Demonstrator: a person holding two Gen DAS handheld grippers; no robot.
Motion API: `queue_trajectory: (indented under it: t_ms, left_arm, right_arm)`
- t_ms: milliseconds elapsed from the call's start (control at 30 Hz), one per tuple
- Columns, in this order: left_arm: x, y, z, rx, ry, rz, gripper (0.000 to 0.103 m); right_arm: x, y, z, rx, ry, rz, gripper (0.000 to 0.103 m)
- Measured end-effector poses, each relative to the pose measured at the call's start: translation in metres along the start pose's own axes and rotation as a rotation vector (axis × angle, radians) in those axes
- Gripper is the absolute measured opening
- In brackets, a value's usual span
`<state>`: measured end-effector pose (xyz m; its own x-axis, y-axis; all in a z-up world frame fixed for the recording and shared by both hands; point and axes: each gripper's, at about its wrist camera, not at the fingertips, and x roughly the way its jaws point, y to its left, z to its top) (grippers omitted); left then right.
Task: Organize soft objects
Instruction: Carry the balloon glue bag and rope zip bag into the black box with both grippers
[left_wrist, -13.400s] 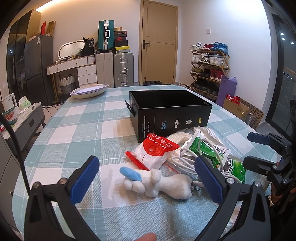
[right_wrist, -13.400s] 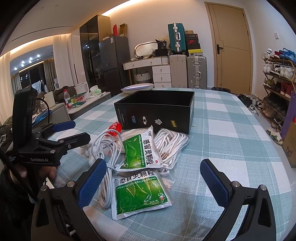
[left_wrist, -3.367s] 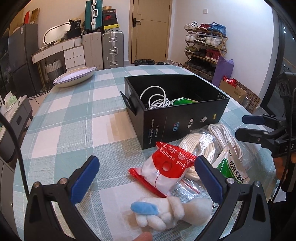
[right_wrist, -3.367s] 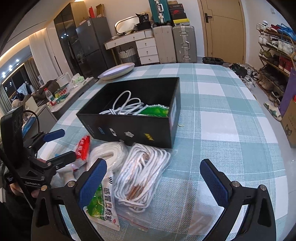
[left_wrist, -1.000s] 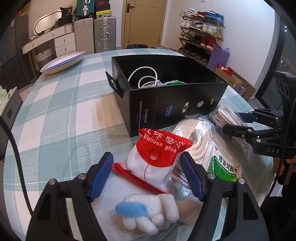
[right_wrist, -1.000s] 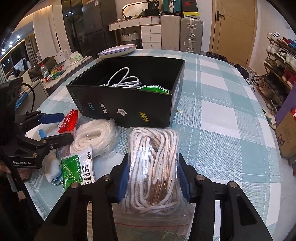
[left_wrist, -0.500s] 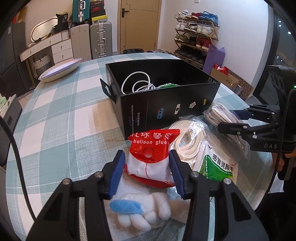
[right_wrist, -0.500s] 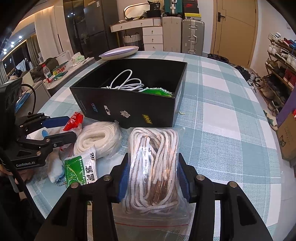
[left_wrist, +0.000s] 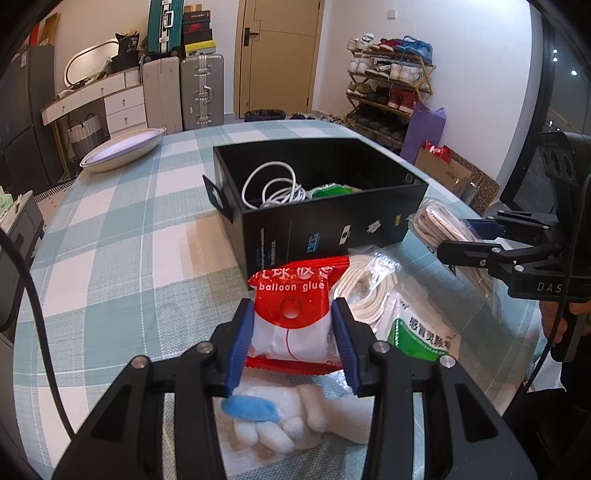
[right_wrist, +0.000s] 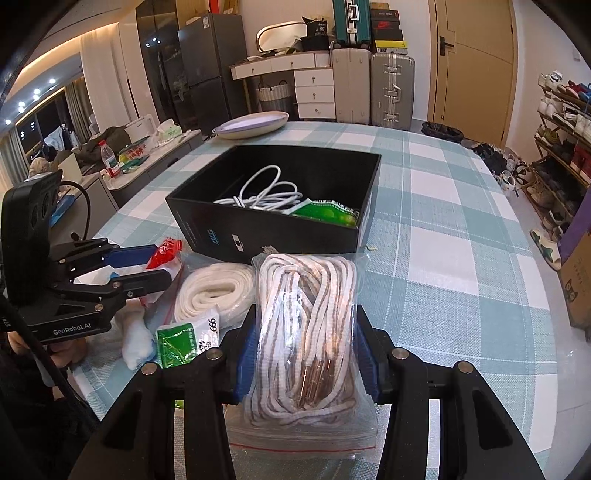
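left gripper pinches balloon glue bag; right gripper pinches rope bag.

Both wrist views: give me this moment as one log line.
left gripper: shut on glue bag | right gripper: shut on rope bag | box: holds cable, green packet

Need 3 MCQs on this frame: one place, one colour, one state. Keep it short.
1. Where is the white cable?
A. in the black box
B. on the plate
C. on the floor

2. The top of the glue packet is:
A. blue
B. red
C. yellow

3. The right tongs are:
A. open, holding nothing
B. shut on the rope bag
C. out of view

A: white cable lies coiled inside the black box.
B: glue packet has a red top, held in the left tongs.
B: right tongs pinch the rope bag.
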<state>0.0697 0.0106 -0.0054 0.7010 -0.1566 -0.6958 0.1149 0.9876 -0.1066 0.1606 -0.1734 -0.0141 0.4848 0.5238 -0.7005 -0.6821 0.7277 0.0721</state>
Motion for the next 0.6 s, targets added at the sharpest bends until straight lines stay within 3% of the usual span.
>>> queue_trajectory:
  t_ms: [600]
  left_arm:
    - [-0.038,-0.007,0.030,-0.002,-0.139,0.026,0.041]
  right_arm:
    - [-0.035,0.003,0.021,0.014,-0.131,0.038,0.047]
